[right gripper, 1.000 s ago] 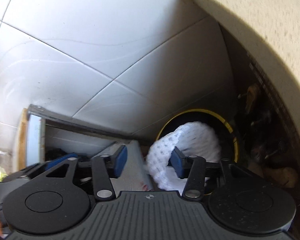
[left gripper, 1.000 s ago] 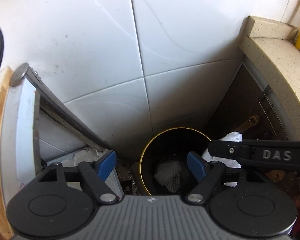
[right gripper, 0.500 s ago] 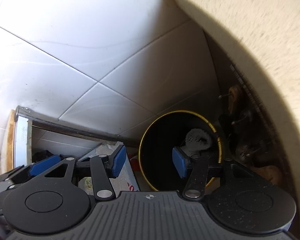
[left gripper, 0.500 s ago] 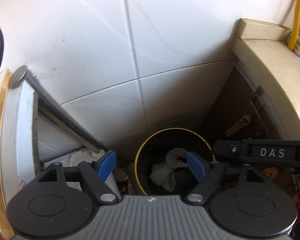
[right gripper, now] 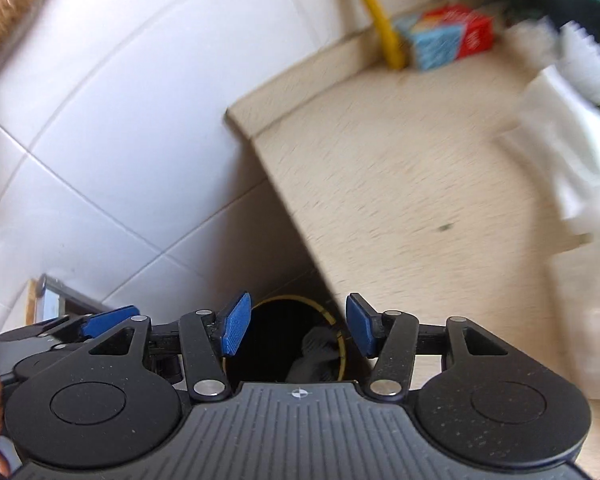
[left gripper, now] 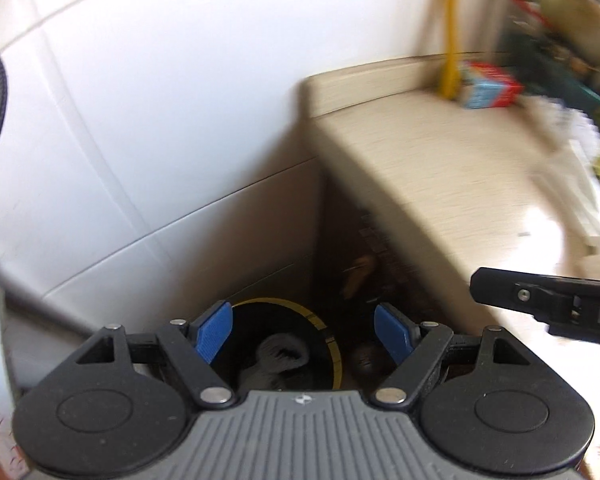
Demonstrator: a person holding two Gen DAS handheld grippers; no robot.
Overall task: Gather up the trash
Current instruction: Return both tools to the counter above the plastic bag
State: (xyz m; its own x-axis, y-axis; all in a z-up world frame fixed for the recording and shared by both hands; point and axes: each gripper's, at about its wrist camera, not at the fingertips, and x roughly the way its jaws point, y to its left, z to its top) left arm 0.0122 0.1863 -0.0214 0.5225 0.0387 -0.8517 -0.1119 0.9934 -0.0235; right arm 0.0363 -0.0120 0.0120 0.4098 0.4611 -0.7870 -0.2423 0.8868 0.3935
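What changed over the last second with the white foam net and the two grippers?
The right hand-held gripper let go of the white foam net, which now lies in the black bin. Both it and the left hand-held gripper lifted and swung toward the countertop. The bin stayed put, and the left stayed open.

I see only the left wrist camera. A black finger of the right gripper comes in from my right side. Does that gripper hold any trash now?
Observer: No. In the right wrist view the right gripper is open, and nothing is between its blue pads.
Operator: Good. The right part of the counter is very blurred for me. Is some trash lying there?
Observer: Something white and crumpled, perhaps paper or plastic, lies near the right side of the counter. It is blurred there too, so I cannot tell what it is.
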